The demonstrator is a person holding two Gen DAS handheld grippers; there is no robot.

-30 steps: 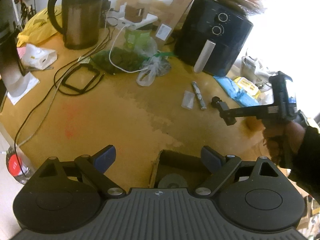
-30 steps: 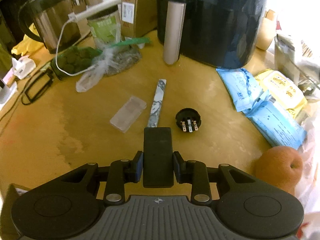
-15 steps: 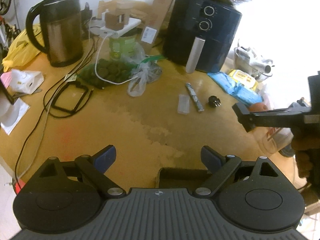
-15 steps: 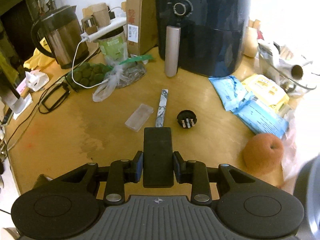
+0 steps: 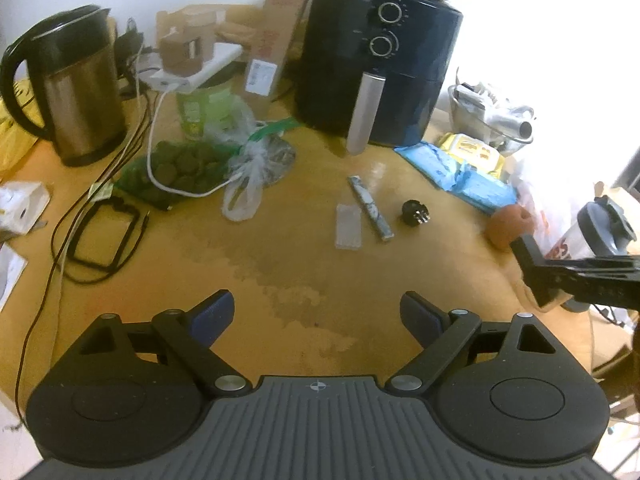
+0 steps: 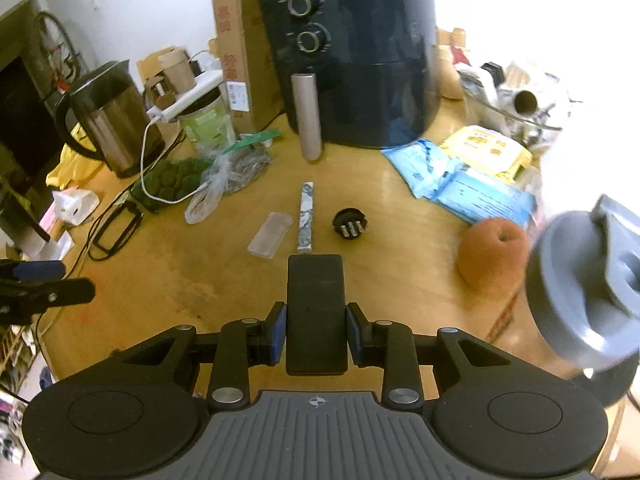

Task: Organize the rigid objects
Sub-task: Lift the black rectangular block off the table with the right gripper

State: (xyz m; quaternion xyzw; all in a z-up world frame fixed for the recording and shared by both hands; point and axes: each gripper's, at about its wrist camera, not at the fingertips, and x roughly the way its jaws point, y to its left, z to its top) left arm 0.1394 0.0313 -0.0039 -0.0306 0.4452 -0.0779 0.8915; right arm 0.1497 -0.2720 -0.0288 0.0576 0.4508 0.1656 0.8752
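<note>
1. The right tool (image 6: 316,336) pinches a flat black block (image 6: 316,312) between its blue pads, held above the desk's (image 6: 200,280) near edge.
2. Only the right view shows that grip; the left view catches just the block's end (image 5: 534,276) at its right side.
3. The left tool (image 5: 316,312) stands spread wide, nothing between its pads.
4. Mid-desk lie a clear case (image 6: 271,234), a marbled bar (image 6: 306,216) and a round black plug (image 6: 350,223), close together.
5. A clear bag (image 5: 180,168) near the far left edge holds dark green round pieces.
6. A grey-lidded cup (image 6: 584,292) looms at the right edge; its contents are hidden.
</note>
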